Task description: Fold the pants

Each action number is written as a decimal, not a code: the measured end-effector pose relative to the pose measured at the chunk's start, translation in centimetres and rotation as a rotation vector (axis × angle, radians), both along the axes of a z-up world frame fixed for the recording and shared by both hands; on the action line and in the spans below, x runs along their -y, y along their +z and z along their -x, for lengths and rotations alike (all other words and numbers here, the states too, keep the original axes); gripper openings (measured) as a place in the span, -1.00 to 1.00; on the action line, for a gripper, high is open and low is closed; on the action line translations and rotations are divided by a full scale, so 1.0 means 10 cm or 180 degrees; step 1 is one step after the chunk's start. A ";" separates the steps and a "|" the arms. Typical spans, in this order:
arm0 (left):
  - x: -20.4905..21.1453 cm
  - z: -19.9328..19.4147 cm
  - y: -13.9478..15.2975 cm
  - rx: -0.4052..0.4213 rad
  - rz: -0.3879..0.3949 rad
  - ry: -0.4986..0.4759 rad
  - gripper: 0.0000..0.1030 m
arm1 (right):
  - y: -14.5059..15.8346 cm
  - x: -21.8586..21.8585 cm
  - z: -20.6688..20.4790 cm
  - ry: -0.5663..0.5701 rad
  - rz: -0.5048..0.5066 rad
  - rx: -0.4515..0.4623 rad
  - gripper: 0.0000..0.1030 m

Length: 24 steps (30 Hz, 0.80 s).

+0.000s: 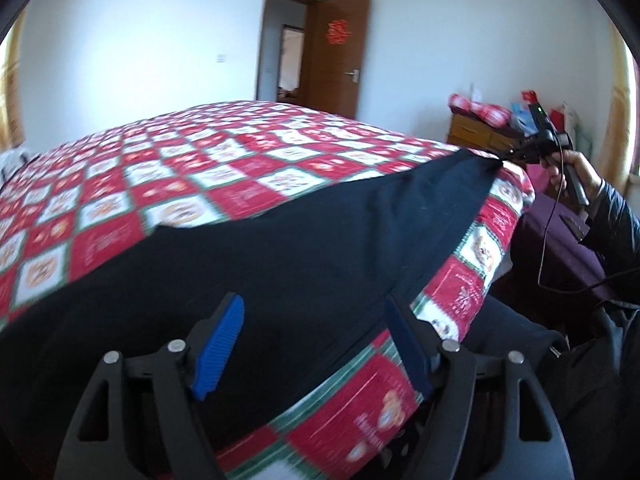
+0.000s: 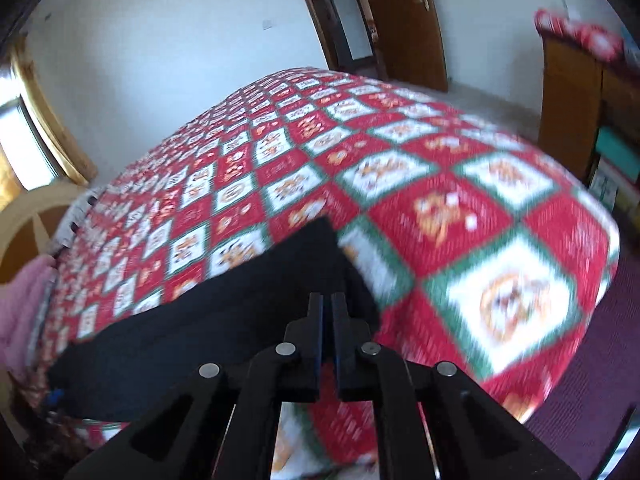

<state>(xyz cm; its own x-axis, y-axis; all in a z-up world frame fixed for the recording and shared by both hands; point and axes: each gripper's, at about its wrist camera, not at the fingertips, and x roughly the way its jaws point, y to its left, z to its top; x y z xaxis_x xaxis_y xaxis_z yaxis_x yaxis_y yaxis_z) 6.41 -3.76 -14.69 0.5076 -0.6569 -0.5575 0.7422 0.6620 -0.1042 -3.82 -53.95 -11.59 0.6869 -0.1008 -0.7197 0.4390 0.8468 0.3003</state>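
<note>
Dark navy pants lie stretched along the near edge of a bed with a red, white and green checked quilt. My left gripper is open, its blue-padded fingers spread just above the pants near the bed edge. My right gripper is shut on one end of the pants. It also shows in the left wrist view, held in a hand at the far right, pinching the pants' corner and pulling the cloth taut.
A wooden dresser with red items on top stands past the bed on the right. A brown door stands open in the white far wall. The person's dark-sleeved arm and a cable are at right. A pink cloth lies at left.
</note>
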 end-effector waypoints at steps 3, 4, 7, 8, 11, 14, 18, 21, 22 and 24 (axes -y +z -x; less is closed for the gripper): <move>0.27 -0.02 -0.02 0.0042 -0.0097 -0.0068 0.47 | -0.15 -0.03 0.03 0.0015 -0.0373 0.0057 -0.91; 0.33 -0.02 -0.02 0.0051 -0.0122 -0.0079 0.47 | -0.17 -0.03 0.03 -0.0003 -0.0406 0.0075 -0.91; 0.44 0.00 -0.04 0.0034 -0.0136 -0.0139 0.47 | -0.25 -0.02 0.02 -0.0034 -0.0606 0.0145 -0.74; 0.48 0.00 -0.07 0.0015 -0.0162 -0.0141 0.47 | -0.26 -0.02 0.03 -0.0033 -0.0656 0.0150 -0.45; 0.52 -0.01 -0.15 -0.0045 -0.0190 -0.0141 0.47 | -0.23 -0.05 0.06 -0.0037 -0.0774 0.0245 -0.12; 0.51 -0.04 -0.21 -0.0122 -0.0167 -0.0130 0.47 | -0.16 -0.12 0.09 -0.0040 -0.0795 0.0315 -0.11; 0.51 -0.07 -0.28 -0.0169 -0.0185 -0.0087 0.47 | -0.27 -0.07 -0.01 -0.0130 -0.0831 0.0238 -0.12; 0.47 -0.08 -0.32 -0.0189 -0.0128 -0.0084 0.47 | -0.31 0.03 -0.03 -0.0223 -0.0890 0.0355 -0.16; 0.48 -0.07 -0.32 -0.0184 -0.0127 -0.0084 0.47 | -0.29 0.03 -0.03 -0.0251 -0.0829 0.0400 -0.38; 0.47 -0.08 -0.33 -0.0183 -0.0110 -0.0084 0.48 | -0.26 0.04 -0.04 -0.0343 -0.0651 0.0400 -0.74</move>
